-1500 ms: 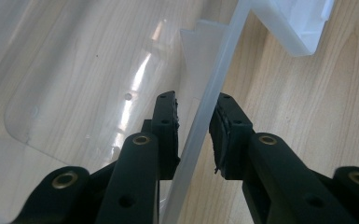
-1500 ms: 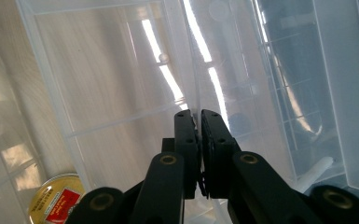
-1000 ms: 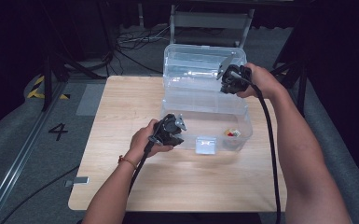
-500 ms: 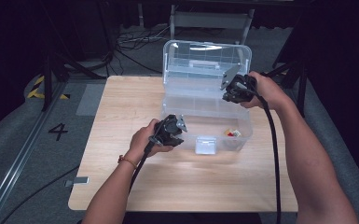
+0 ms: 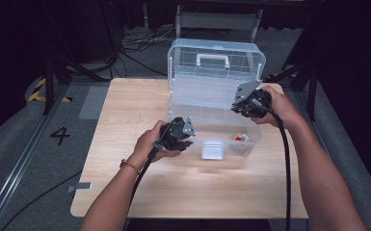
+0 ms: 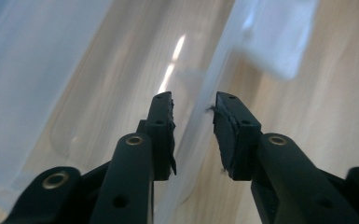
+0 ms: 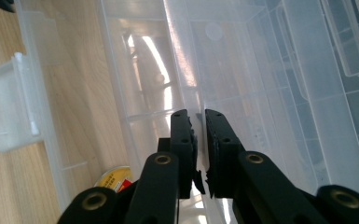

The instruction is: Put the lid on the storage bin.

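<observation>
Inside open clear box (image 5: 207, 103), small yellow-red item (image 5: 241, 137)

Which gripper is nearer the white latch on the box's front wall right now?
Left. The left gripper sits at the clear box's front wall, just left of the white latch. The right gripper is up at the box's right rim, farther back from it.

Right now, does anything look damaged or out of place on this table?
The pads on both grippers look worn: the left gripper's pads have frayed edges, and the right gripper's pads show torn bits. The clear plastic box sits open, lid upright, nothing spilled.
</observation>
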Available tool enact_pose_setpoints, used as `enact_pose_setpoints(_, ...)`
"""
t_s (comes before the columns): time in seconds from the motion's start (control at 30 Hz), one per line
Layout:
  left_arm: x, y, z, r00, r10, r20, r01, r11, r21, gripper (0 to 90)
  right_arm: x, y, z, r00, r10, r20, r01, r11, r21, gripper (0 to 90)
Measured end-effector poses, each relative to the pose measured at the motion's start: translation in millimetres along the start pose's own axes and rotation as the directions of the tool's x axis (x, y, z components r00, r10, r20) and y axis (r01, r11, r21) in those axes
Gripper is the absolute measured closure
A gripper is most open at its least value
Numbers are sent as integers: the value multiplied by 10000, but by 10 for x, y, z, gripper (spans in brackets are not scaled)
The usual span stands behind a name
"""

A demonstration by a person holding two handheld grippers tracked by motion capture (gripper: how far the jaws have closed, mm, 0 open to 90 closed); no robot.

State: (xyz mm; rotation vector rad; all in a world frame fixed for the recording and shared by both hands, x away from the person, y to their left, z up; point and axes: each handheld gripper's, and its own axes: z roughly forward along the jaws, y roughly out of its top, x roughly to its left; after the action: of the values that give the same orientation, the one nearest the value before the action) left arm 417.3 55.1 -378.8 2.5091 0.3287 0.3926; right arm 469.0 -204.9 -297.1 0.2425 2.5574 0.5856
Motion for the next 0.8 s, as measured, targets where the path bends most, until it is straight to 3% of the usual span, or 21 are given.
enact_pose_setpoints(0.27,-37,45,-179,9998,153,-96,-156,9994,-305,720,29,-54,5,9994,340,-35,-342,9984,-449,821)
enact_pose_setpoints(0.33,-20,23,-247,9996,102,-281,-114,9991,-404,719,32,-56,3,9994,332,-50,-334,9985,-440,817)
enact_pose_setpoints(0.4,-10,-11,-324,9971,151,-744,-179,9991,-371,705,38,-58,3,9996,299,-20,-300,9985,-450,815)
enact_pose_setpoints(0.47,3,-34,-366,9967,88,-805,-121,9991,-410,677,42,-62,5,9995,300,-5,-300,9983,-492,811)
enact_pose_setpoints(0.57,77,-139,-508,9944,-318,-1004,222,9952,-949,658,68,-70,20,9990,377,228,-361,9972,-659,795)
enact_pose_setpoints(0.63,147,-231,-595,9930,-645,-987,506,9891,-1380,666,88,-74,23,9990,310,324,-286,9971,-698,793)
enact_pose_setpoints(0.73,241,-333,-696,9901,-939,-1040,758,9832,-1661,686,88,-99,20,9987,439,259,-416,9957,-833,791)
enact_pose_setpoints(0.8,329,-396,-764,9853,-1297,-1111,1064,9751,-1948,726,94,-103,17,9985,446,326,-418,9956,-838,791)
